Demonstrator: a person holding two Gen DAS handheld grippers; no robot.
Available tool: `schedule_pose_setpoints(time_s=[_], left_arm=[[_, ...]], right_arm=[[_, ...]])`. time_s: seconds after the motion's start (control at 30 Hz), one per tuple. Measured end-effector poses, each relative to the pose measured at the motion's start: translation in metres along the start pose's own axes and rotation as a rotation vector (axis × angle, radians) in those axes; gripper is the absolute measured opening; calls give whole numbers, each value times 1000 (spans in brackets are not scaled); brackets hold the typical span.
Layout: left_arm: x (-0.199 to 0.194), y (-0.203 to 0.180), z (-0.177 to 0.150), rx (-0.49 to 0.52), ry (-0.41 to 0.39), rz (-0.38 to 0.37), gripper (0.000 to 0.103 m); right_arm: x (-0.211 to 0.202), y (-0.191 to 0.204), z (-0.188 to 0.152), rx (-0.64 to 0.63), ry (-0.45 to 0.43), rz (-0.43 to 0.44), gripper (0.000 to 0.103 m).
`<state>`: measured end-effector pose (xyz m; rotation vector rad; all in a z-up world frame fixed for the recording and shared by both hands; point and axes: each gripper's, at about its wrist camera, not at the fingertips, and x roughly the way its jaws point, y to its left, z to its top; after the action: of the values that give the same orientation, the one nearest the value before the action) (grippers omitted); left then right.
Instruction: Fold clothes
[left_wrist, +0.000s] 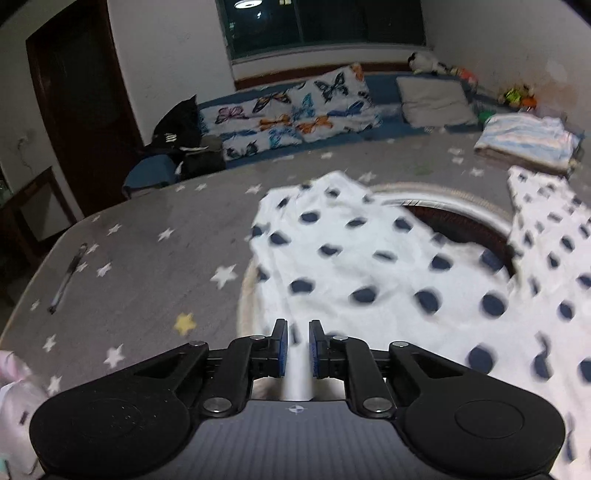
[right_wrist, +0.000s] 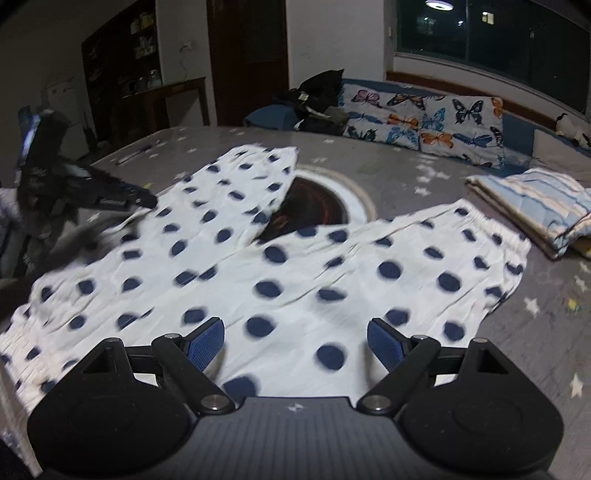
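Left wrist view: the left tool (left_wrist: 298, 334) has its jaws narrowed onto a fold of the polka-dot trousers (left_wrist: 369, 273), which lie spread on the bed (left_wrist: 147, 236). Right wrist view: the right tool (right_wrist: 295, 345) is wide apart, gripping nothing, above the trousers' seat; both legs fan outward.

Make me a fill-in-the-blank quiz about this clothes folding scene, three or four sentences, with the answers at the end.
1. The white garment spread on the bed is patterned with navy ____.
2. The right claw hovers over it with its jaws ____.
3. The gray bedsheet is printed with small ____.
4. The long cushions by the window show colorful ____.

Answers: dots; open; stars; butterflies
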<state>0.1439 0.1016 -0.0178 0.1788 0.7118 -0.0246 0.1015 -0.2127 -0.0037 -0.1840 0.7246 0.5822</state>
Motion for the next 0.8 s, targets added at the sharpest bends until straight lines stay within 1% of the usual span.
schedule_pose_setpoints(time_s=[0.03,0.1,0.2,0.23,0.3,0.4,0.5,0.57,0.63,0.67,0.7,0.8], left_arm=[[1,-3,2,2,-5,-13,16],[10,-9,4,18,6,-15,16],[24,-11,3,30,34,2,16],[25,-10,1,31,23,11,16],[26,-4,2,23,29,24,16],[27,3,2,18,36,48,16],[22,5,2,15,40,53,16],[13,1,1,17,35,32,17],[-1,-8,-2,38,19,-7,24],[-9,-14,-4,55,9,-25,32],[-18,-20,-7,71,0,-44,37],[-42,-35,-18,109,-9,-114,42]], right_arm=[[3,-4,3,5,-2,-7,87],[10,-12,8,15,-5,-21,87],[21,-22,11,31,6,-39,87],[24,-26,10,41,15,-45,87],[30,-34,5,61,35,-58,87],[28,-43,-2,63,40,-79,87],[23,-51,0,73,40,-95,87],[23,-54,4,80,31,-103,87],[23,-57,8,90,22,-107,87],[25,-58,9,94,20,-108,87],[27,-58,10,96,21,-111,87],[33,-59,6,101,38,-131,87]])
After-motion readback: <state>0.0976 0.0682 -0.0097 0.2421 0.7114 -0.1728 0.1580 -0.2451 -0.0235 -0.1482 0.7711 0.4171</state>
